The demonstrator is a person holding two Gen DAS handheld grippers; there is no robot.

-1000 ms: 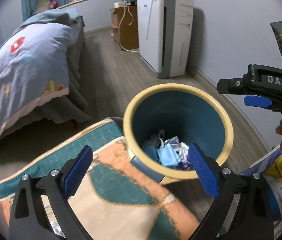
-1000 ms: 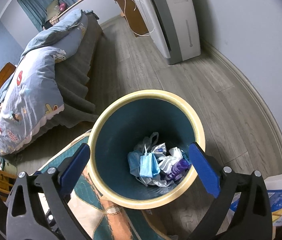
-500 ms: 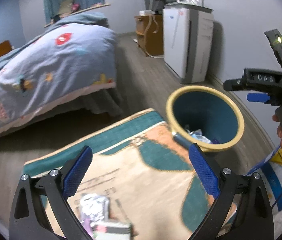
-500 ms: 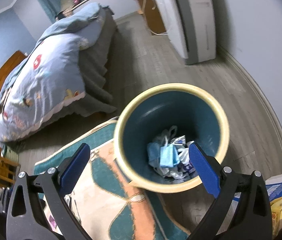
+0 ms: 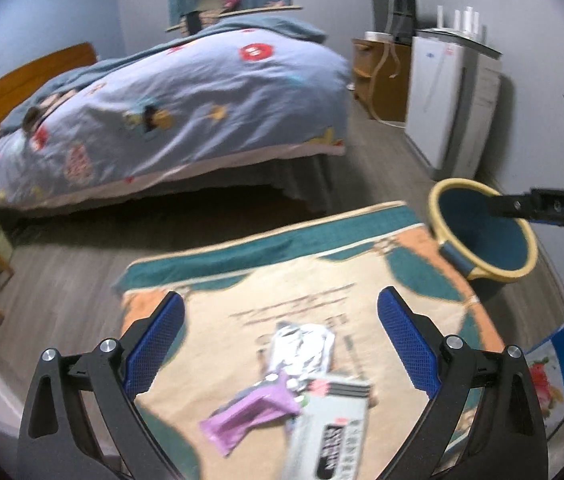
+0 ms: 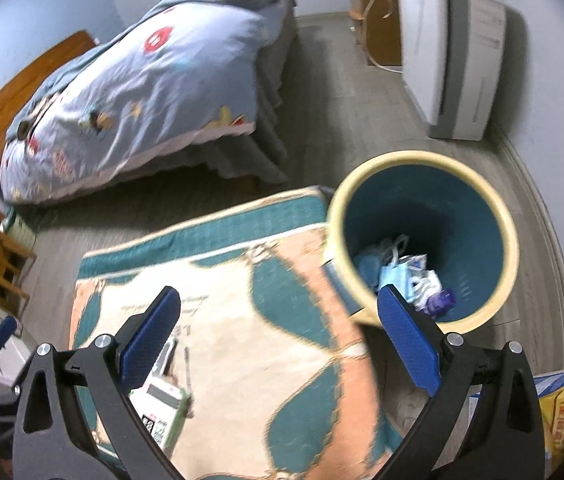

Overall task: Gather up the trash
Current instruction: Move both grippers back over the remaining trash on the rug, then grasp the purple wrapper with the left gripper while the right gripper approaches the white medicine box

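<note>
Bedroom floor, grey wood planks, teal-and-cream rug (image 5: 321, 280) filling lower centre of both views.

Nearest, left wrist view: left gripper (image 5: 282, 344) spread wide, nothing between the blue pads (image 5: 154, 344). Directly below, lower centre of frame: three pieces of trash lying on rug. Purple wrapper (image 5: 250, 412) at lower centre-left; grey-white carton (image 5: 333, 432) with dark print touching it at lower centre-right; silver foil packet (image 5: 301, 348) just above both, overlapping the purple one. All blurred by motion; print unreadable.

Right wrist view: right gripper (image 6: 278, 340) likewise released and empty. Same carton (image 6: 162, 408) partly hidden behind left finger at lower left. Yellow-and-blue bag (image 6: 561, 396) cut off at lower right edge.

Middle distance: yellow-rimmed teal bin (image 6: 493, 216) at right of frame, standing at rug's corner, part-filled with blue masks, white scraps and a purple item (image 6: 437, 300). In left view, bin (image 5: 445, 196) at right edge, partly crossed by right gripper's black body.

Far: bed (image 5: 170, 128) with blue patterned duvet, upper left; white appliance (image 5: 449, 100) and wooden cabinet (image 5: 381, 76) against wall, upper right.

Judged step: between deposits, lining up on next piece. Next move calls for lowering left gripper over the pile, closing on one item only (purple wrapper sits most central), then carrying it right to bin.

Hard to tell: whether more trash lies under carton; lower edge of pile cut off by frame.
</note>
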